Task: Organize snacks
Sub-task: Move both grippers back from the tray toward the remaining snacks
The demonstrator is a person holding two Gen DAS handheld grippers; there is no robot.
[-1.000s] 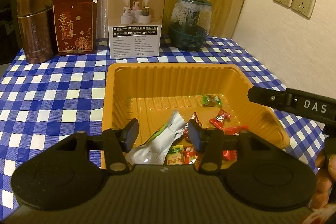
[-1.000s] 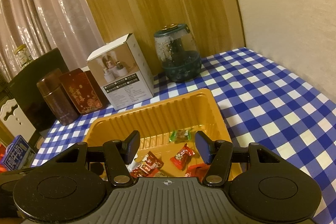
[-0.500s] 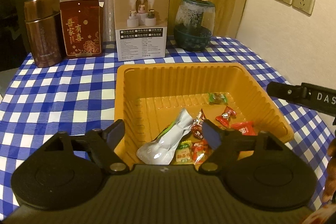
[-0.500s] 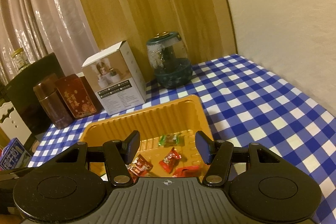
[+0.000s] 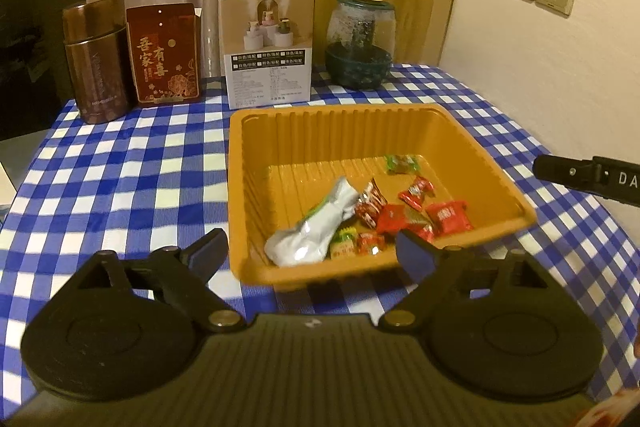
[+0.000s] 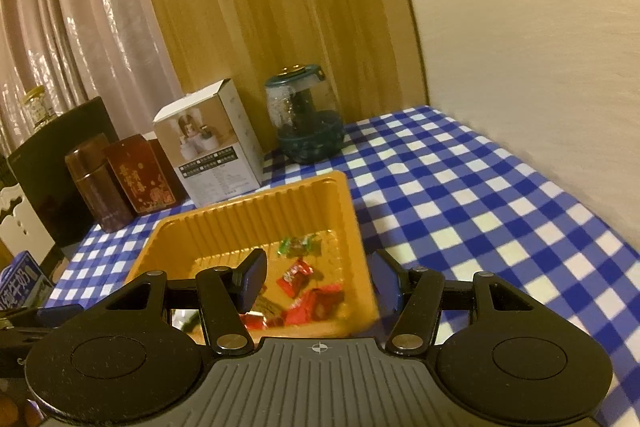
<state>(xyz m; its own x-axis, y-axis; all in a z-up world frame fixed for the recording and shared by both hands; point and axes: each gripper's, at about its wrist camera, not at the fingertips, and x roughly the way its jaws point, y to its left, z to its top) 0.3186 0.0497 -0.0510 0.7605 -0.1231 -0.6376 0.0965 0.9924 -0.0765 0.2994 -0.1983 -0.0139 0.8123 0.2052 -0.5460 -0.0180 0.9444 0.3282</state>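
An orange plastic tray (image 5: 352,119) sits on the blue-and-white checked table. It holds a silver pouch (image 5: 316,231), several red candies (image 5: 448,215) and a green candy (image 5: 402,163). My left gripper (image 5: 312,253) hovers just short of the tray's near rim; its jaws are opening and grip nothing. My right gripper (image 6: 320,277) stands half open over the tray's (image 6: 248,203) right side, empty, with a red candy (image 6: 296,275) and the green candy (image 6: 298,245) lying below it. One right finger (image 5: 580,175) shows at the left wrist view's right edge.
Along the back edge stand a brown tin (image 5: 98,59), a red box (image 5: 166,55), a white carton (image 5: 266,43) and a glass jar (image 5: 360,43). A wall runs along the table's right side. A blue carton (image 6: 20,283) sits off the left.
The left jaws have spread wide, away from the silver pouch, which lies in the tray. Both grippers have drawn back from the tray. The right jaws kept their width.
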